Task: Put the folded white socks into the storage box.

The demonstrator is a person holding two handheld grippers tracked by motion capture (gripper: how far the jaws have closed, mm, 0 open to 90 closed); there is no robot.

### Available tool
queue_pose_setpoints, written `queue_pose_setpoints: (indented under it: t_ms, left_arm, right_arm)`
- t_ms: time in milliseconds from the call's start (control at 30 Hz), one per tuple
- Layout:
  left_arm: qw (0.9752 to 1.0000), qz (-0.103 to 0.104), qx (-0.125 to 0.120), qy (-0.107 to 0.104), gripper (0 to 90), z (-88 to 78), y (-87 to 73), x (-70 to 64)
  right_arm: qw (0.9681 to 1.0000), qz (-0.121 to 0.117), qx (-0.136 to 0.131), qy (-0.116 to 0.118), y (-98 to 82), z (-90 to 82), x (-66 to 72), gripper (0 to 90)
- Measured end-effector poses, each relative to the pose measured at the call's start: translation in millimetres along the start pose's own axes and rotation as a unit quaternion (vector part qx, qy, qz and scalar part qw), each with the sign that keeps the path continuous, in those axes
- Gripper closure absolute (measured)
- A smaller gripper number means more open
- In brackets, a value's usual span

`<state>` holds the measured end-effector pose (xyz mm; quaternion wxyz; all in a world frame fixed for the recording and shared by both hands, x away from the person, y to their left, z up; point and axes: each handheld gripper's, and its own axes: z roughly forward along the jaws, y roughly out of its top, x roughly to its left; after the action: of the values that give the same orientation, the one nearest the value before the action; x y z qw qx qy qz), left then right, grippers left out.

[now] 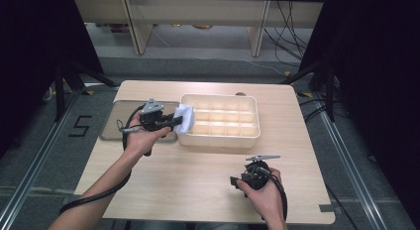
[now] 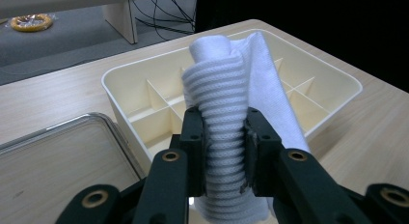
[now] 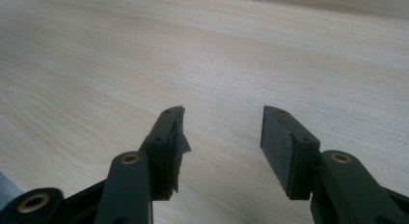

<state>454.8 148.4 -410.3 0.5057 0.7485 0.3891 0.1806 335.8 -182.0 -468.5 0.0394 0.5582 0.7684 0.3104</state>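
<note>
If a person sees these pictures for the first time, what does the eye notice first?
First, the rolled white cloth, squeezed between the left tongs just above the left edge of the cream divided box. That box sits in the middle of the wooden table, with a clear flat lid beside it on the left. The right tongs are open over bare tabletop.

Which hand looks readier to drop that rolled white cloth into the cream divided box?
Left. Its gripper already clamps the rolled white cloth beside the cream divided box; the right gripper is open over bare table.
</note>
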Motion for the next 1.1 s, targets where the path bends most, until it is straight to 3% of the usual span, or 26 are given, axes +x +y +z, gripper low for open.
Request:
queue_pose_setpoints:
  t_ms: [100,733,1100]
  left_arm:
    - [1.0,-0.002,0.001,0.005,72.8,3.8,-0.6,2.8]
    - [0.9995,-0.007,0.022,0.021,72.6,25.0,-4.6,14.6]
    - [0.9977,0.012,0.062,0.025,72.4,35.3,-4.6,13.1]
  right_arm:
    - [0.9999,-0.01,-0.003,-0.002,0.0,1.0,-0.9,51.1]
    - [0.9999,-0.014,-0.002,0.001,-0.7,2.0,-0.9,50.8]
    - [0.9999,-0.01,-0.002,0.003,-0.6,1.7,-0.3,50.8]
